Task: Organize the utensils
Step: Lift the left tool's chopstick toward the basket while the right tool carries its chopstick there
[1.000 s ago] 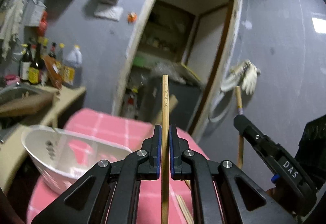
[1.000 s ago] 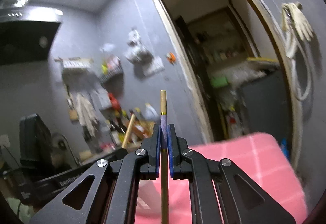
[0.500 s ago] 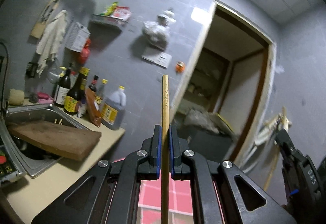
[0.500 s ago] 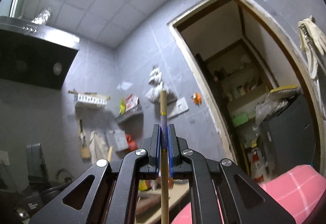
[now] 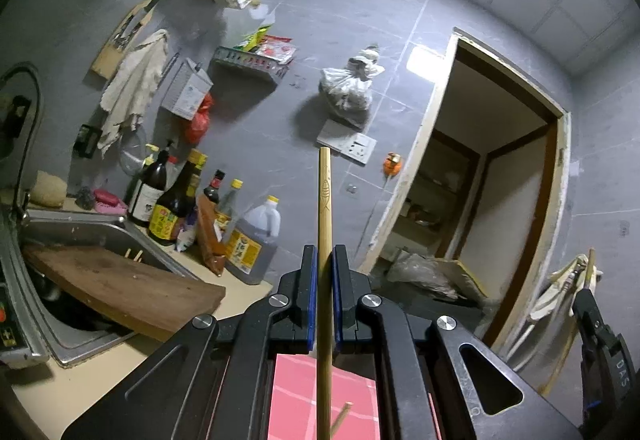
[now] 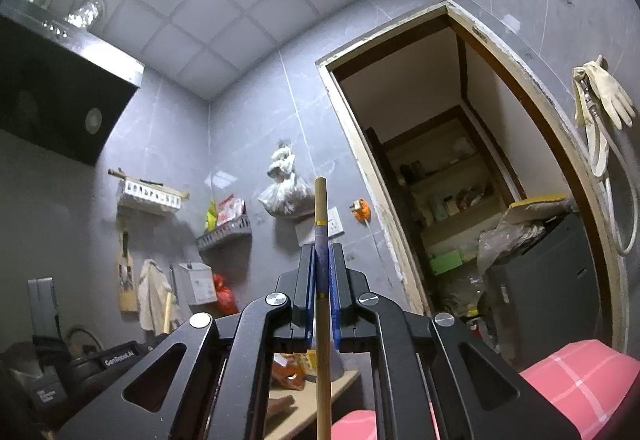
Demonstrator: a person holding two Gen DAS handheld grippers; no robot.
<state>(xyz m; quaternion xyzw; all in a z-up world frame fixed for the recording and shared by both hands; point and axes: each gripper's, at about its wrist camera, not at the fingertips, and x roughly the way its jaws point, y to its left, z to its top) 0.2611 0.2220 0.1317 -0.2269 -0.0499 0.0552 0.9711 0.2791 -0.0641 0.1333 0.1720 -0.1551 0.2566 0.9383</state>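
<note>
A bamboo chopstick [image 5: 325, 240] is clamped upright by the left gripper [image 5: 324, 268]; a banded chopstick [image 6: 320, 240] (purple section) is pinched by the right gripper [image 6: 320, 268]

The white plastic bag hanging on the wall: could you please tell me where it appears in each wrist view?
Left wrist view: the white plastic bag hangs above centre, left of the doorway.
Right wrist view: the bag is at mid-height, just left of centre, also left of the doorway.
Shared landmark: the small orange thing on the wall between the bag and the doorway.
</note>
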